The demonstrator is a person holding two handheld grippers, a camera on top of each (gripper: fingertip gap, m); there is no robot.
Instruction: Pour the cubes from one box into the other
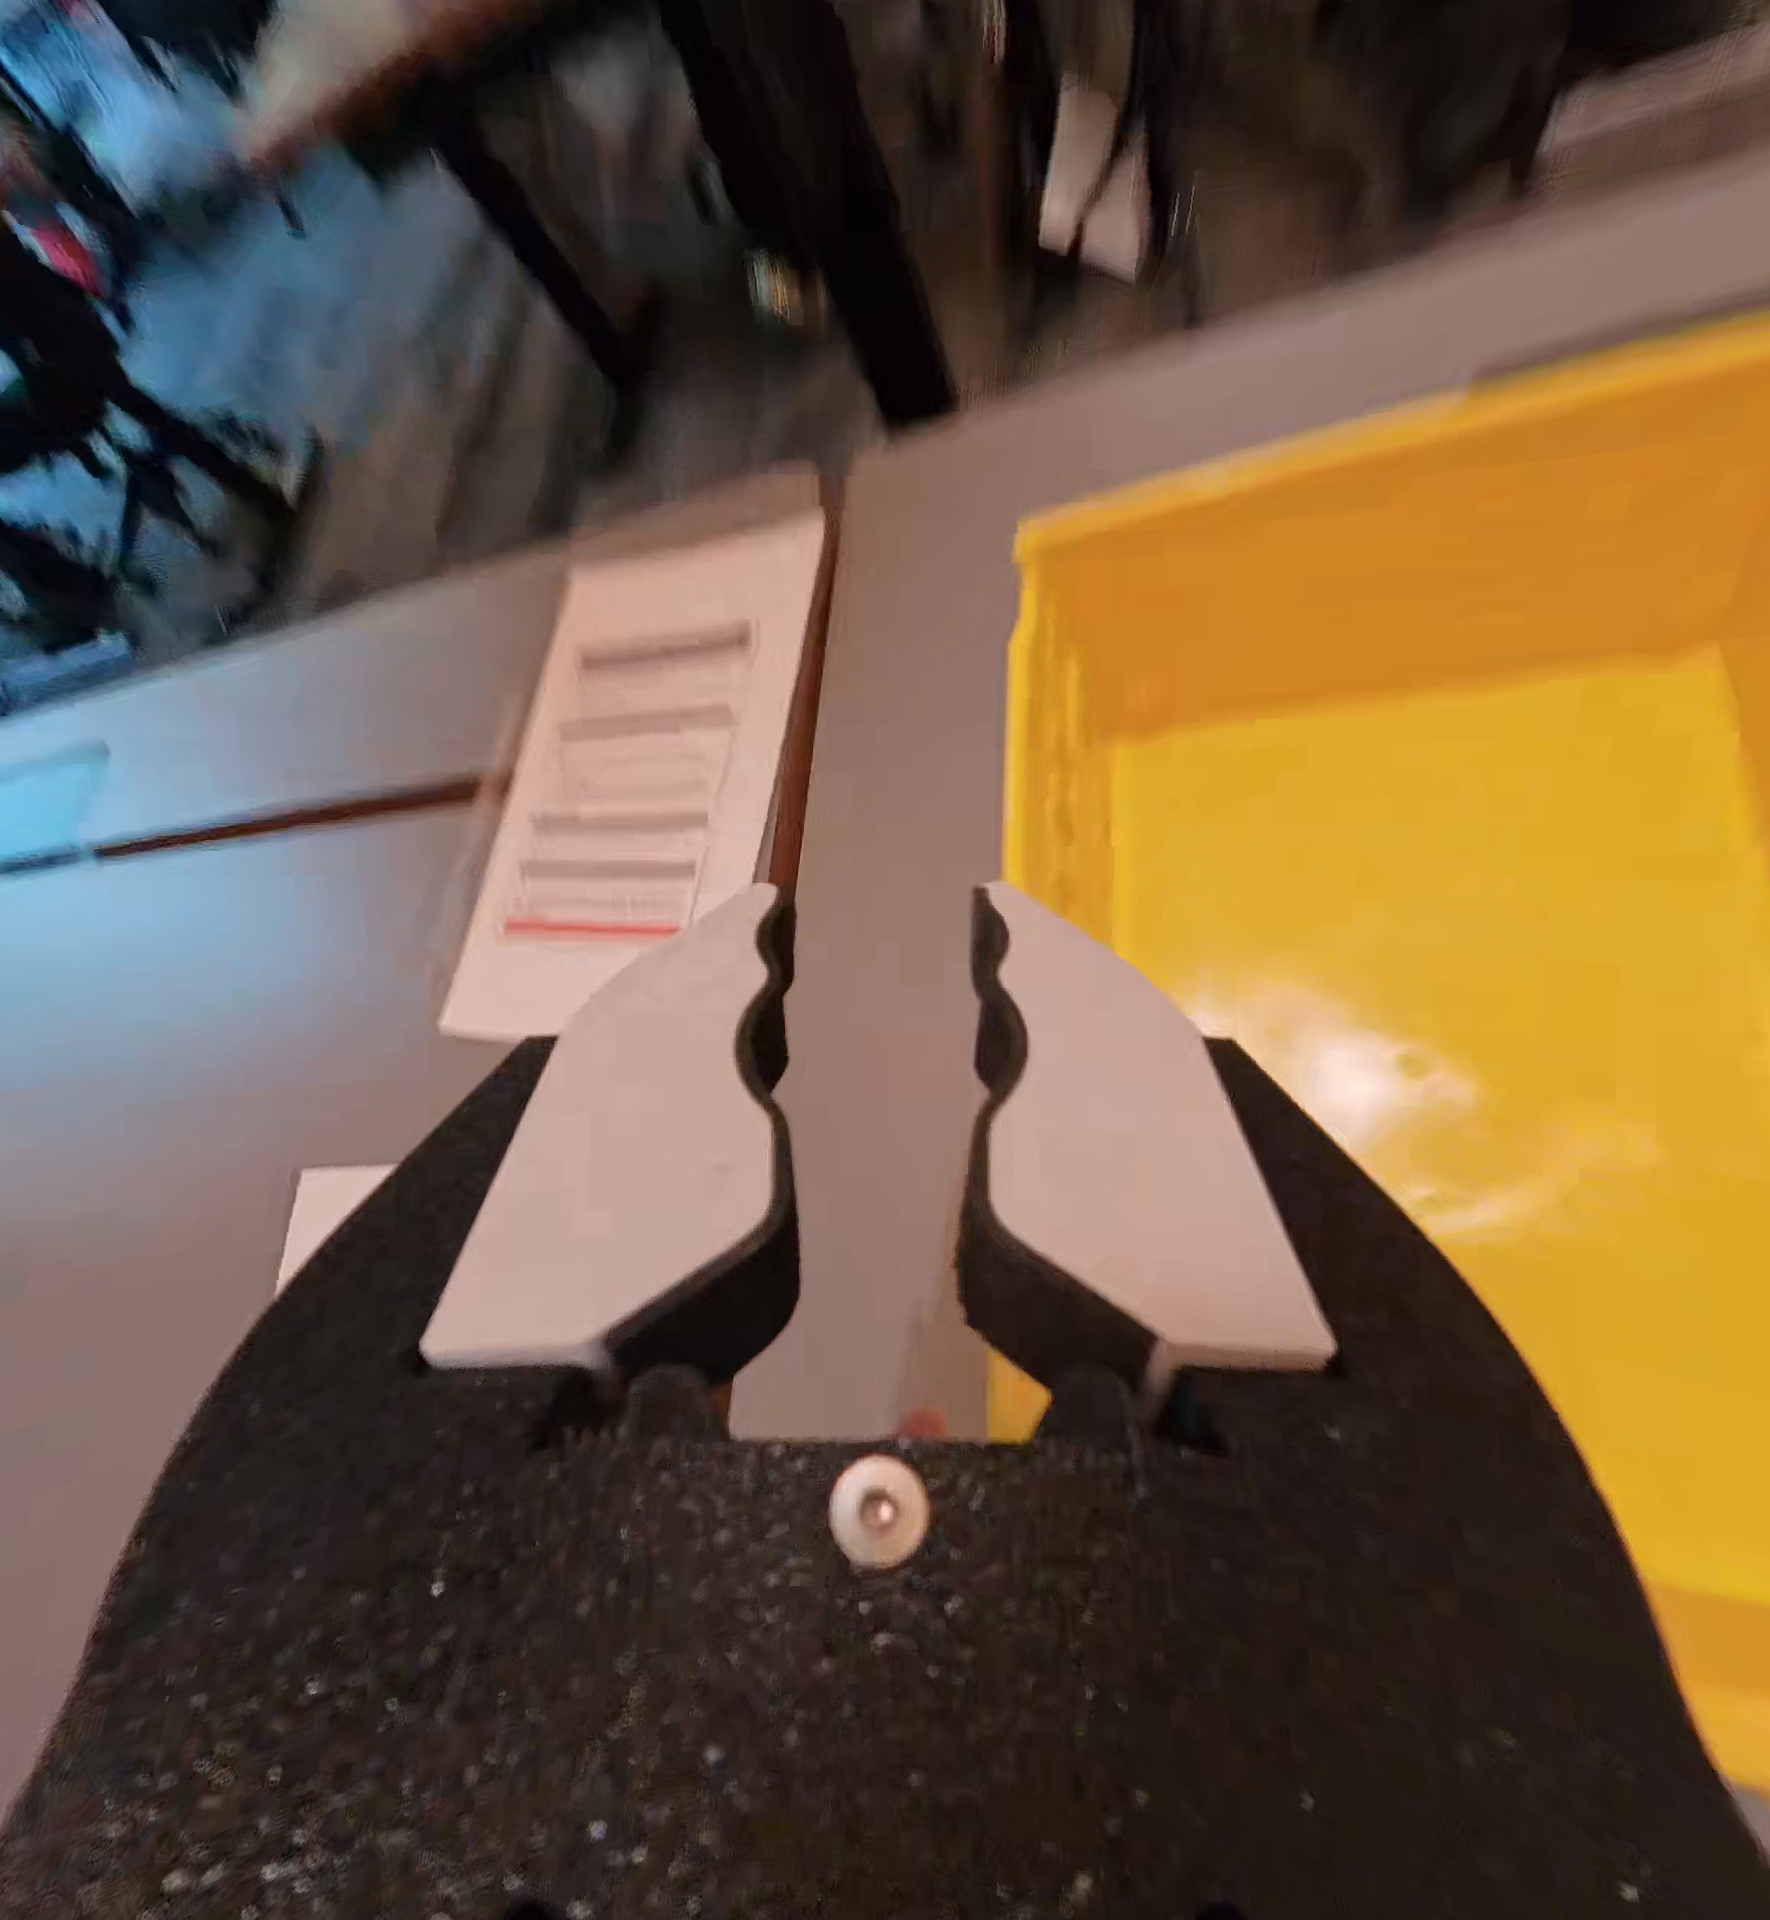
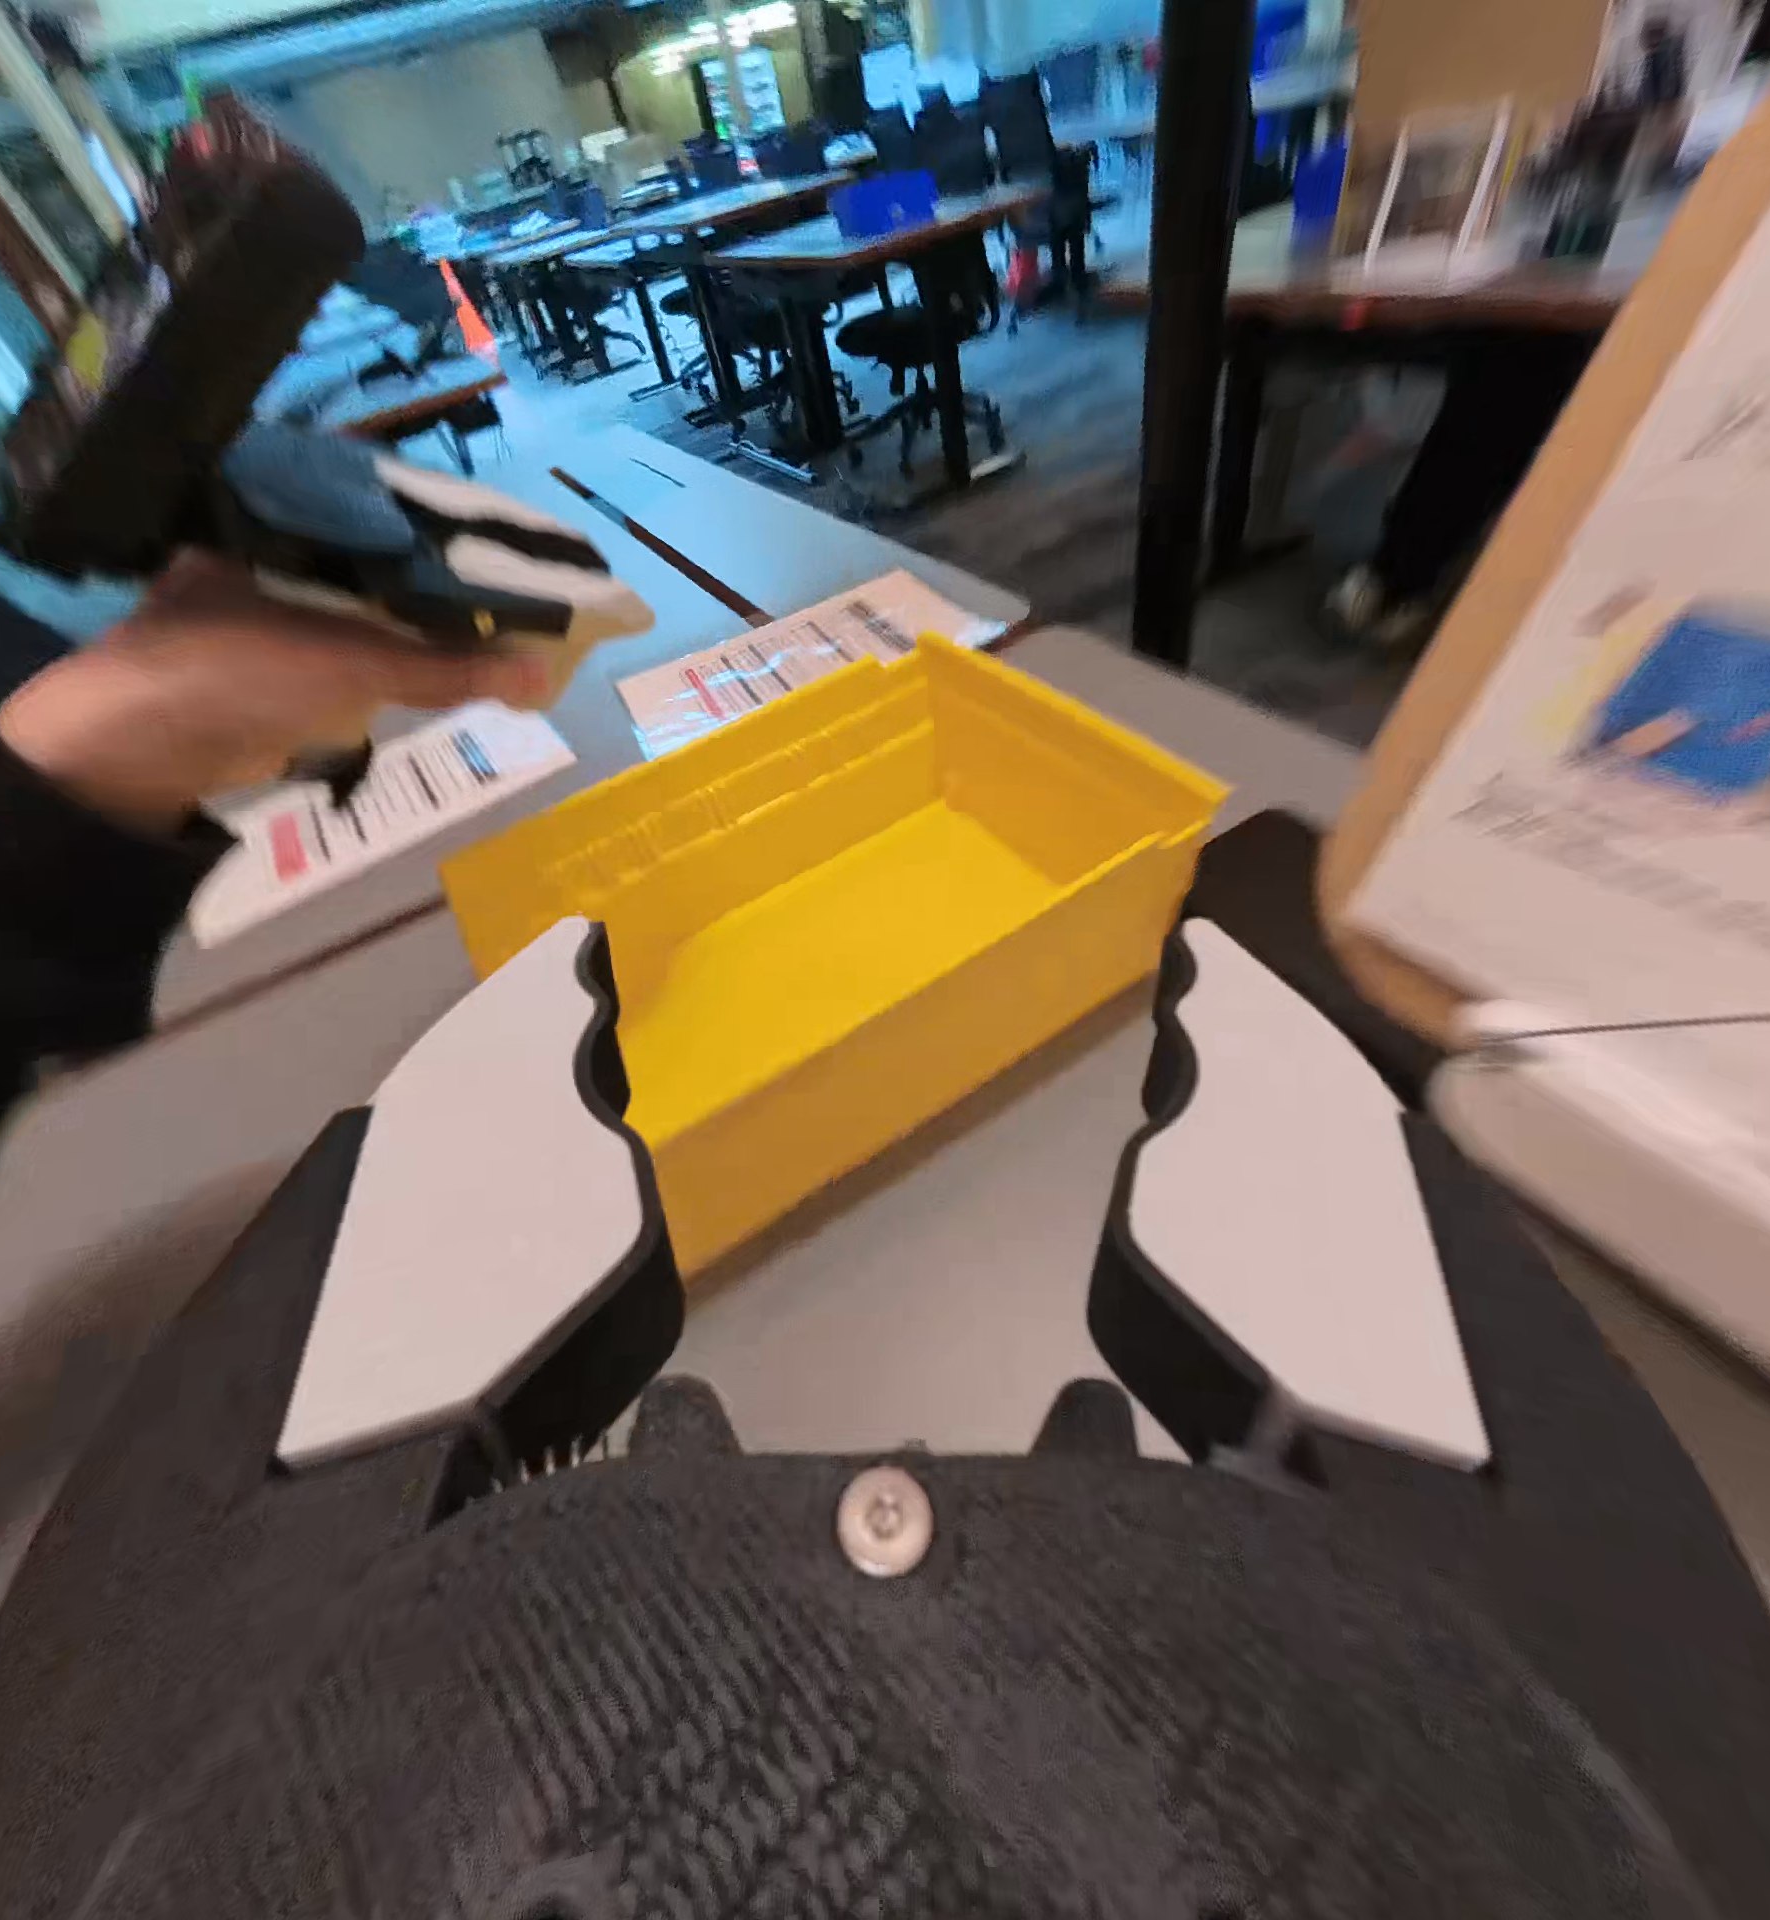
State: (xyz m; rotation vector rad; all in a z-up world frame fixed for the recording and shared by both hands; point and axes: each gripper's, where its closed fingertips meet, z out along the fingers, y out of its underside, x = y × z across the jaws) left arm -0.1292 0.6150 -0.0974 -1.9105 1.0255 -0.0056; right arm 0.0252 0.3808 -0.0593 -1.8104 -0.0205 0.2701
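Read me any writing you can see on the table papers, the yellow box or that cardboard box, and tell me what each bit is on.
None readable.
White printed sheets on the grey table: lines too blurred.
Brown cardboard box's white label: print smeared.
Yellow plastic box: no writing visible.

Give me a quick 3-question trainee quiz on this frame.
1. True or false: the yellow box holds cubes.
2. Which tool has the wider gap, left tool or right tool?
3. What lies flat on the table beyond the box: A) paper sheets, B) a towel, C) a plate?

Key: 1 false, it looks empty; 2 right tool; 3 A, paper sheets.
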